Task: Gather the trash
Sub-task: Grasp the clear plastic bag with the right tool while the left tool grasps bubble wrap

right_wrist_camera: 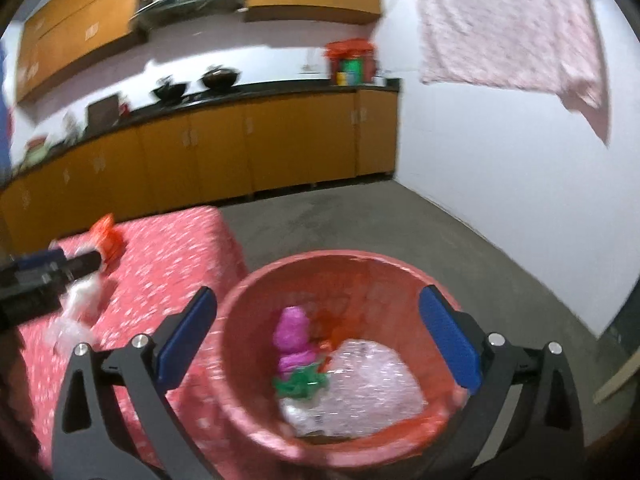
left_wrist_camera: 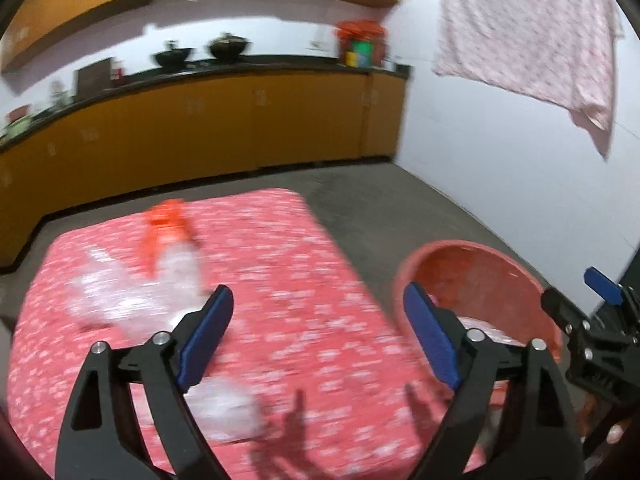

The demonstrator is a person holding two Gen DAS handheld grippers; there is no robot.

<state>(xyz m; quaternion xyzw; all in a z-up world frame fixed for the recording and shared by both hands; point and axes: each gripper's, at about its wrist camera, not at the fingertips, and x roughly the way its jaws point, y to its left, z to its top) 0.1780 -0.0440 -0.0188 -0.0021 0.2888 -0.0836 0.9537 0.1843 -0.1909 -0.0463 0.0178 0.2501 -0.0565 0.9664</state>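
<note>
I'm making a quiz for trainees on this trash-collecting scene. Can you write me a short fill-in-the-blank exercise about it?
1. The round red plastic bin stands on the ____.
2. The right gripper hangs over the bin with its jaws ____.
3. The crumpled clear plastic wrappers lie on the table's ____ patterned cloth.
4. The left gripper holds ____.

Missing words: floor; open; red; nothing

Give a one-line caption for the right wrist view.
Open right tongs above the red bucket holding pink, green and clear plastic trash.
</note>
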